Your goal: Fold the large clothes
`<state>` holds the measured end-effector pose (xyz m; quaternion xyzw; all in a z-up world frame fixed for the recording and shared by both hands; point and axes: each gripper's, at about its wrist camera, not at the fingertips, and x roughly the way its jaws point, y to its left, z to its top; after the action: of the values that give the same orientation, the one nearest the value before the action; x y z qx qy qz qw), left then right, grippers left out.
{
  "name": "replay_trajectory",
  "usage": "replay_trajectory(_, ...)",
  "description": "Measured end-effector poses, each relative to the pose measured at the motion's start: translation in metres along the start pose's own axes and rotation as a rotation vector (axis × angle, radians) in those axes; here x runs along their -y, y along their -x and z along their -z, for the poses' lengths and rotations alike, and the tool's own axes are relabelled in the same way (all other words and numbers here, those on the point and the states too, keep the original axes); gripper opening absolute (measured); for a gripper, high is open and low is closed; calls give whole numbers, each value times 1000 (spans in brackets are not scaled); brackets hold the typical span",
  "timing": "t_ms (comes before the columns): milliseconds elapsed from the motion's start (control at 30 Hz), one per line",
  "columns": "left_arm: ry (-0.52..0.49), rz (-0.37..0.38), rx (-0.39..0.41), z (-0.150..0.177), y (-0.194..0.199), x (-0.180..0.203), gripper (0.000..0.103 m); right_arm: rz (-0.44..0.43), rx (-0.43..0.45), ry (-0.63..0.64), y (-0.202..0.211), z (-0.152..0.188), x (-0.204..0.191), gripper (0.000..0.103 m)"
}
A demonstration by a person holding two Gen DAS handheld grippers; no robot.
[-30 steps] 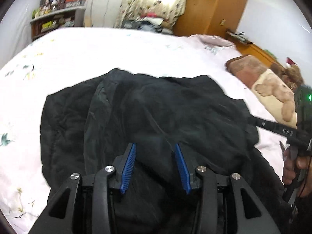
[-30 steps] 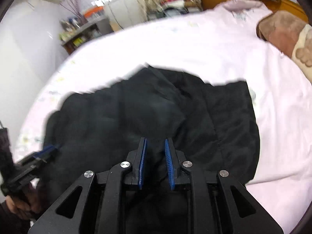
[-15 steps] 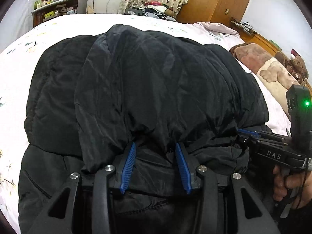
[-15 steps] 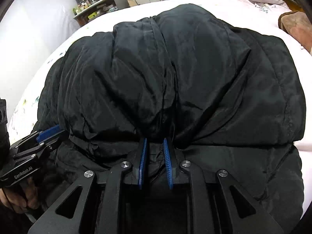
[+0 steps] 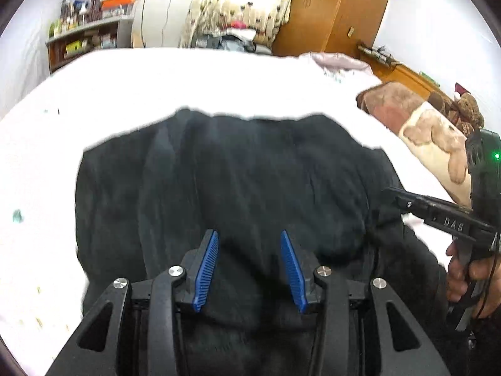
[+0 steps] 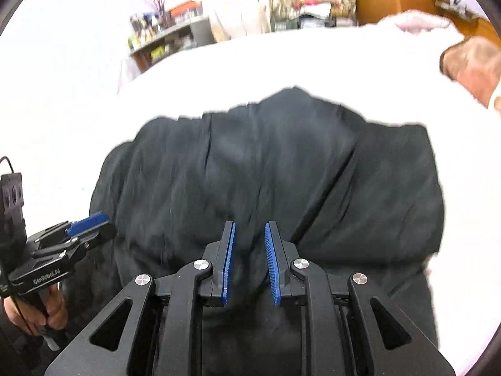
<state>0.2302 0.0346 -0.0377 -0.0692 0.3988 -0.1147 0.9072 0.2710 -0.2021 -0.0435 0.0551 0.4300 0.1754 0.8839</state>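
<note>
Both views are smeared with motion blur, so the seams and quilting of the black jacket (image 5: 250,188) barely read. The jacket lies bunched on the white bed (image 5: 188,87), spread across the middle of the mattress, its near edge running under both tools and out of the bottom of each view.

The left hand-held gripper (image 5: 249,269) sits over that near edge, blue pads (image 5: 206,269) standing well apart. Dark cloth fills the gap between them, but whether the pads actually pinch it cannot be told: black fabric against black frame, all blurred. From the right wrist view the same tool pokes in from the left side, one blue pad showing against the jacket's side, the holding hand (image 6: 34,313) partly cut off.

The right hand-held gripper (image 6: 250,263) has its pads much closer together, and its jaws are opening. Cloth lies between them too, and whether it is gripped is again hard to judge. In the left wrist view its tip vanishes into the jacket's right edge, fingertips hidden by fabric, with the hand (image 5: 469,275) clipped by the frame.

Far back, a shelf unit (image 5: 84,44) carries bottles and small boxes too blurred to name. A brown pillow (image 5: 407,119) lies at the bed's right, and a wooden wardrobe (image 5: 338,9) is cropped at the top.
</note>
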Motion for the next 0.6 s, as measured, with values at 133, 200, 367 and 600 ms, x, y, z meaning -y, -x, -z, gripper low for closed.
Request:
replay_trajectory(133,28,-83,25,-28,-24,-22,45,79,31,-2,-17,-33,14,19)
replay_trajectory(200,84,-102,-17,-29,-45,-42,45,107,-7,-31,-39,-34,30,19)
replay_trajectory(367,94,-80,-39,-16,-58,-52,45,103,-53,-37,-68,-20,40,19)
replay_trajectory(600,113,18,15,5,0,-30,44,40,15,-58,-12,-4,0,20)
